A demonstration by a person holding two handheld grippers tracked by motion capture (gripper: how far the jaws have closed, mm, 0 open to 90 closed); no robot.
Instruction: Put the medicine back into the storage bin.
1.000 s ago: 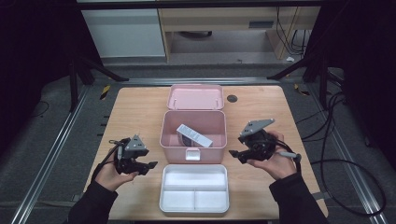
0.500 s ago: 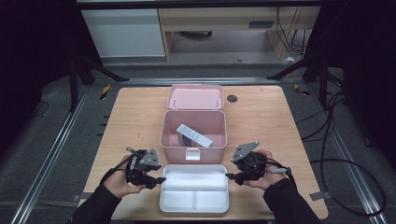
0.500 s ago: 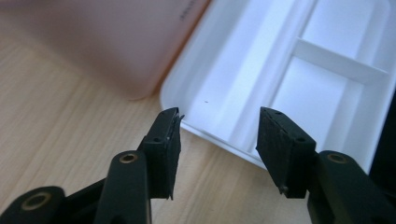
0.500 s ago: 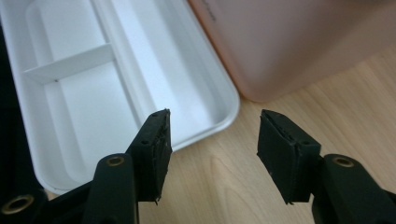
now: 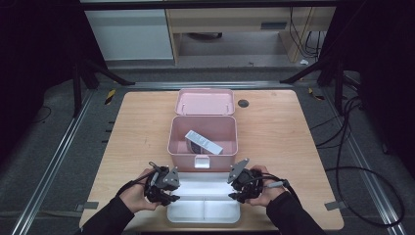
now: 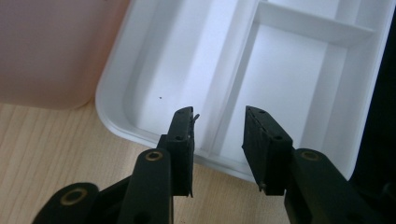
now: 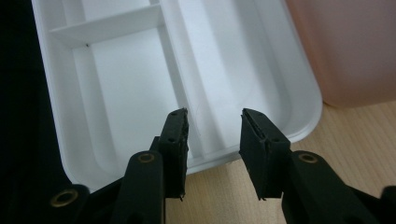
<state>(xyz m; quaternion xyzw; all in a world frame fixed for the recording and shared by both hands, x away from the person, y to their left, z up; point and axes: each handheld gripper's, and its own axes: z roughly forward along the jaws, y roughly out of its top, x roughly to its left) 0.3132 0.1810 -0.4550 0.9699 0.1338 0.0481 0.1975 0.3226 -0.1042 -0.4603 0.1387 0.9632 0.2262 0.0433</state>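
Surface (image 5: 293,142): light wooden top, seen from the high view, carrying the items below.

Pink storage box (image 5: 177,142): near the middle of the surface, open, its lid (image 5: 204,102) folded back flat on the far side. A white latch tab (image 5: 201,161) sits on the near wall. Inside lies one small grey-and-white carton (image 5: 203,142), set at a slant.

White divided tray (image 5: 205,205): at the near edge of the surface, just in front of the pink storage box, between the two hands. A long ridge runs its length, and a cross wall (image 6: 313,21) splits one side into compartments. All visible compartments hold nothing.

Left hand-held gripper (image 5: 164,188): held at the tray's left end. In the left gripper view its jaws stand parted with a clear gap, nothing between them, and reach over the tray's short rim (image 6: 140,135) in line with the long ridge. Whether they touch the tray cannot be told.

Right hand-held gripper (image 5: 240,188): held at the tray's right end. In the right gripper view its jaws are likewise parted and hold nothing, astride the tray's rim (image 7: 219,161) near the ridge.

Dark round spot (image 5: 243,103): on the surface, right of the lid.
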